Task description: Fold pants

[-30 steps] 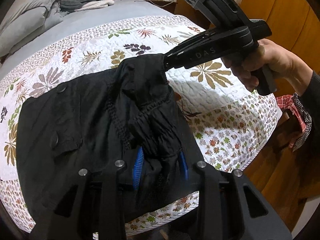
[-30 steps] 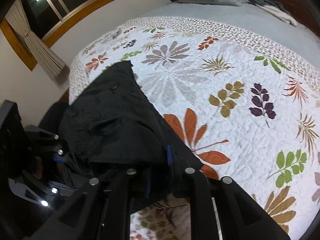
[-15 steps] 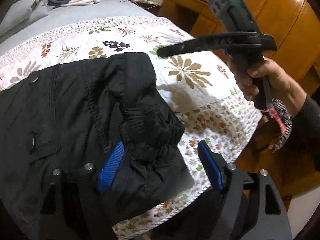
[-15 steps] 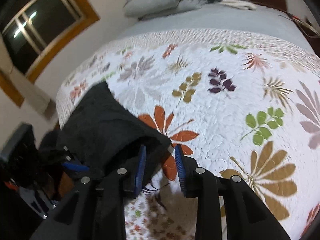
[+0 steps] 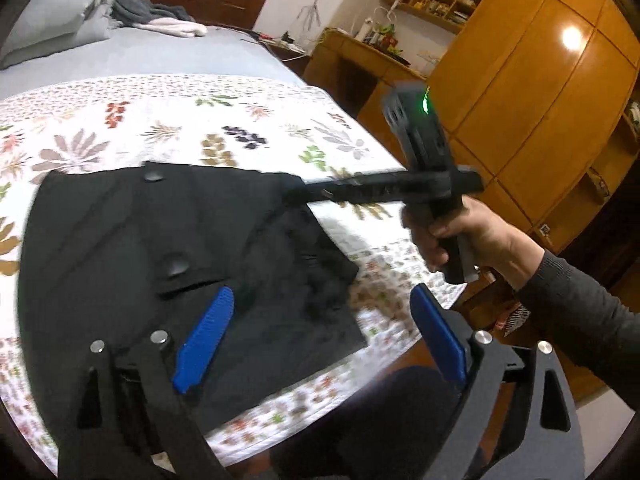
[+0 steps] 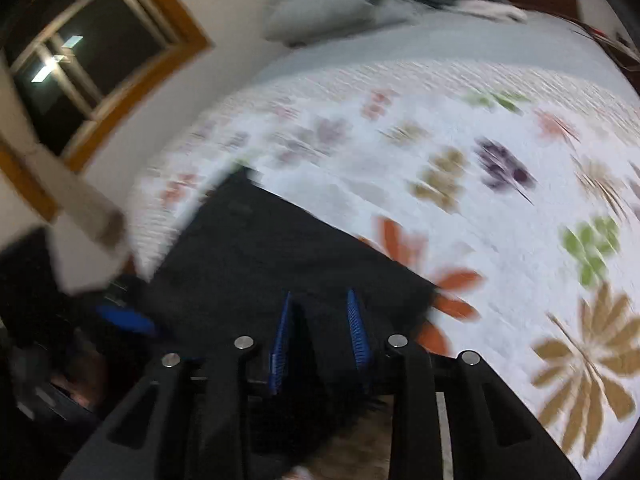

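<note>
Here, in the left wrist view, we counted one pair of black pants lying folded and flat on one flowered quilt near the bed's foot edge. We saw two round buttons on the cloth, one near its far edge and one nearer the middle. Our left gripper stood spread wide, its two blue pads apart and nothing between them; one pad hung over the pants, the other over the quilt's edge. Our right hand held the second tool, whose long black fingers reached over the far right corner of the pants. Beyond lay one grey pillow, a small heap of clothes and wooden cupboards to the right.

In the right wrist view, much blurred, we again saw the one pair of pants on the quilt. Our right gripper had its two blue pads parted with a plain gap between them, loose and gripping nothing, directly over the near corner of the cloth. One window with a wooden frame showed at the upper left, and a pillow at the head of the bed.
</note>
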A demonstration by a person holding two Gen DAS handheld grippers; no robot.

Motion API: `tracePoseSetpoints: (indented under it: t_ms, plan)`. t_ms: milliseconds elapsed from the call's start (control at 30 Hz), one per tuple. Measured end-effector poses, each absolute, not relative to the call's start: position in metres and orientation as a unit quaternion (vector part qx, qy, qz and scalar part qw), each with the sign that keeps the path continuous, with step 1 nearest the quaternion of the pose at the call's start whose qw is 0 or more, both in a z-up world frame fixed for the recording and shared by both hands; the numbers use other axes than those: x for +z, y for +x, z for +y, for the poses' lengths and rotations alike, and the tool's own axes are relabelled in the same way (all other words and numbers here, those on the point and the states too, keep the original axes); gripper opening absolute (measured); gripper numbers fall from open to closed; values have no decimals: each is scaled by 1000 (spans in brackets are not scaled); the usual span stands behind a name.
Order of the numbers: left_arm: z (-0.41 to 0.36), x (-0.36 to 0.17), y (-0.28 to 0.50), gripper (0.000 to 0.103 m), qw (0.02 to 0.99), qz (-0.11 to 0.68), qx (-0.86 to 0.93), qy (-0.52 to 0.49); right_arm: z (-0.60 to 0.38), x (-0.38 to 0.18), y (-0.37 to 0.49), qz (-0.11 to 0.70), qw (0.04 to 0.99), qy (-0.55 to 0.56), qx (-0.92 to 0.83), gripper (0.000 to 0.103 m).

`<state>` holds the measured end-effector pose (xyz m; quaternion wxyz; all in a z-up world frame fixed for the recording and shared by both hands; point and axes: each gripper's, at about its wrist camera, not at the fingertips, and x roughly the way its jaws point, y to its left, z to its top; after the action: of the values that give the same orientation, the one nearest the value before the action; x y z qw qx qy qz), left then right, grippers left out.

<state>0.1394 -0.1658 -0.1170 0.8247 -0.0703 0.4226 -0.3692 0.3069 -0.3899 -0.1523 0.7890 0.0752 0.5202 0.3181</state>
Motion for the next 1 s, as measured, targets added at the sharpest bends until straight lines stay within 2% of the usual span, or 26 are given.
tracePoseSetpoints:
  t_ms: [67,300,500,567,600,667,833,933,1000]
  plan:
    - [-150,-120,143,90,826,427,-359,-78,-401,-157,298,521,795,88,298,29]
    - [-89,-121,152,90,837,417,-330,-132,-379,-95,222,425,834,118,332,29]
    - [-76,-139,164,91,824,448,-318,-139,-343,-126,191,460,811,118,341,28]
    - [-73,-153,172,91,811,469,-313,-157,-346,-144,191,474,810,117,323,22]
    - [-72,-161,176,90,803,477,-315,-169,-354,-154,191,480,810,127,313,10]
    - [-70,-168,179,90,797,485,-315,-175,-367,-172,190,489,803,158,303,0]
    - [-70,-170,180,88,794,486,-322,-173,-388,-180,179,496,790,215,288,0]
    - [-57,-159,177,89,799,473,-326,-175,-391,-155,182,473,801,229,286,14]
    - [-43,-150,176,91,806,457,-327,-186,-393,-139,195,454,811,238,281,14]
